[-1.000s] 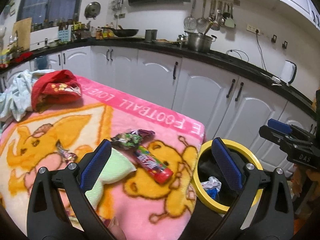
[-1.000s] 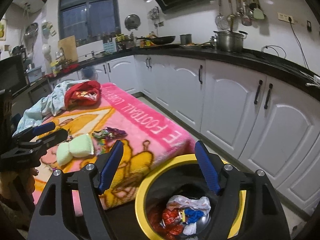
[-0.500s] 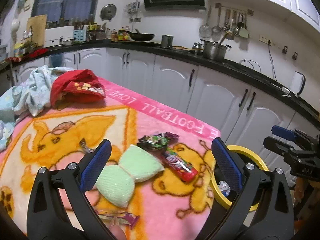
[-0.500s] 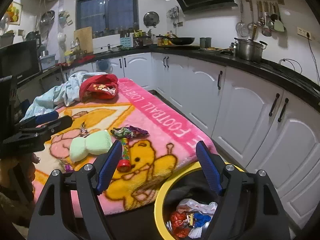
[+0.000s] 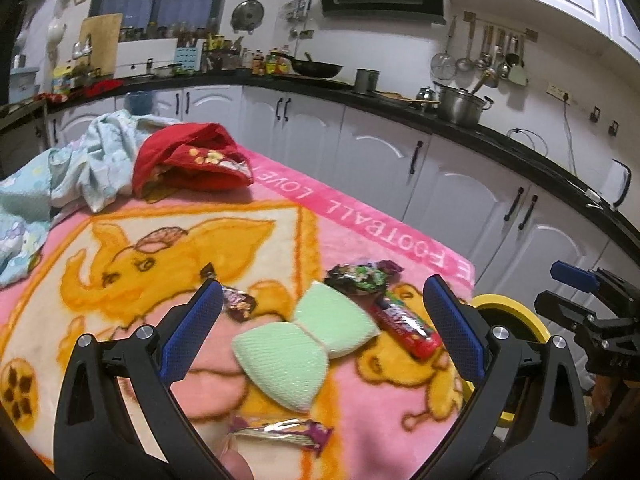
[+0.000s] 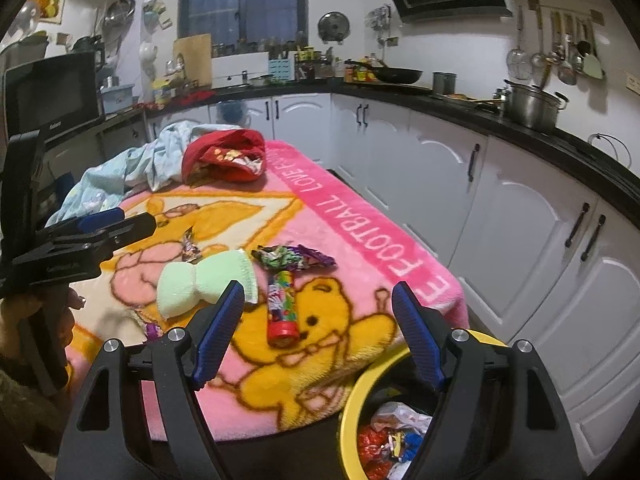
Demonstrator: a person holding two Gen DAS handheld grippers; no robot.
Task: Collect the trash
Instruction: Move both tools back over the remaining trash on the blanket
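Here, both tools are hovering over a counter draped in a pink cartoon blanket (image 5: 360, 220), each with its blue-padded jaws standing wide and gripping nothing. The left tool (image 5: 322, 334) is pointing down at a pale green sponge (image 5: 304, 340) shaped like a bow, which is lying between its fingers in the left wrist view. At about 2 o'clock from the sponge, a long red candy wrapper (image 5: 404, 320) is lying flat, with a crumpled dark wrapper (image 5: 360, 276) touching its far end. A small purple wrapper (image 5: 238, 300) is sitting at 10 o'clock from the sponge, just beside the left finger, and a silvery purple wrapper (image 5: 284, 438) is lying at 6 o'clock, near the blanket's near edge.

The right tool (image 6: 318, 332) is hanging over the blanket's corner, with the red wrapper showing between its fingers but not touched. At 5 o'clock in the right wrist view, a yellow-rimmed bin (image 6: 352, 400) is standing beside the counter, holding red, white and blue scraps.

Far back on the blanket, at 11 o'clock, a red cloth (image 5: 188, 160) is lying bunched against a light blue cloth (image 5: 80, 168).
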